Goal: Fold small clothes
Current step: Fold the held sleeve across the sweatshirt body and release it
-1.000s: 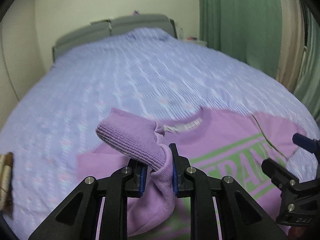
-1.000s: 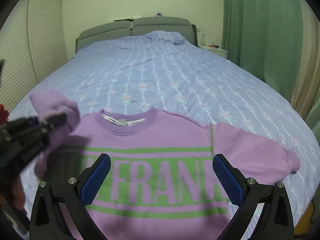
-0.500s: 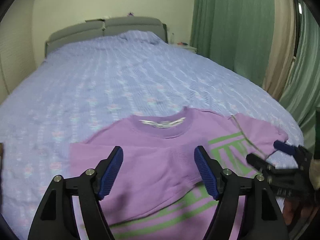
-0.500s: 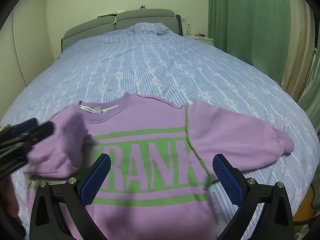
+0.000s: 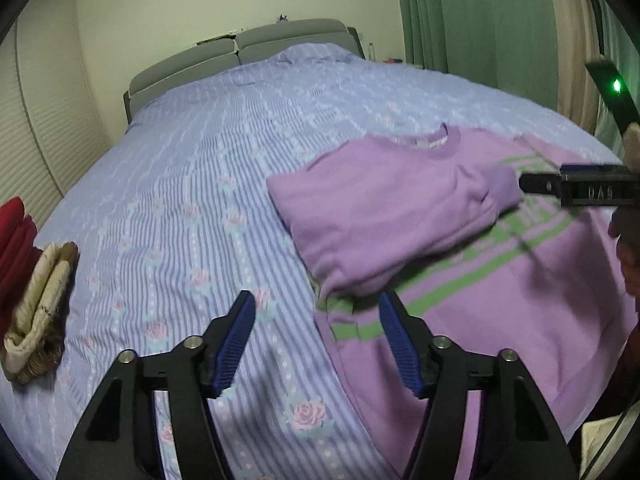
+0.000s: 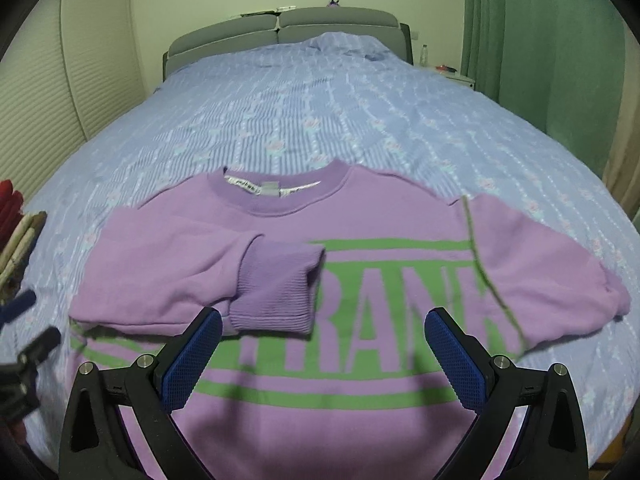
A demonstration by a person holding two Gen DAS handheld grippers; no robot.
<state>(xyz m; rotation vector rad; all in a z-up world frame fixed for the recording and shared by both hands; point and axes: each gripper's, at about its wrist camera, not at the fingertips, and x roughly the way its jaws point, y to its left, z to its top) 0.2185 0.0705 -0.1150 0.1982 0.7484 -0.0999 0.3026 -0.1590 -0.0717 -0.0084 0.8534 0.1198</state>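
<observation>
A purple sweatshirt [image 6: 360, 216] with green lettering lies flat on the bed, neck away from me; it also shows in the left wrist view [image 5: 500, 300]. Its left sleeve [image 6: 208, 264] is folded across the chest, with the ribbed cuff [image 6: 276, 284] on the lettering. The right sleeve [image 6: 560, 272] lies spread out to the right. My left gripper [image 5: 316, 336] is open and empty, low over the bedspread at the sweatshirt's left hem. My right gripper [image 6: 322, 350] is open and empty above the chest, just in front of the cuff.
The bed has a blue striped floral bedspread [image 6: 320, 92] and a grey headboard [image 6: 280, 28]. Folded red and cream clothes [image 5: 36, 292] lie at the left edge. Green curtains [image 6: 540, 60] hang on the right. A nightstand [image 6: 448, 74] stands beside the headboard.
My left gripper let go of the left sleeve, which now lies folded across the chest, and drew back to the left. My right gripper stayed open and moved closer over the chest.
</observation>
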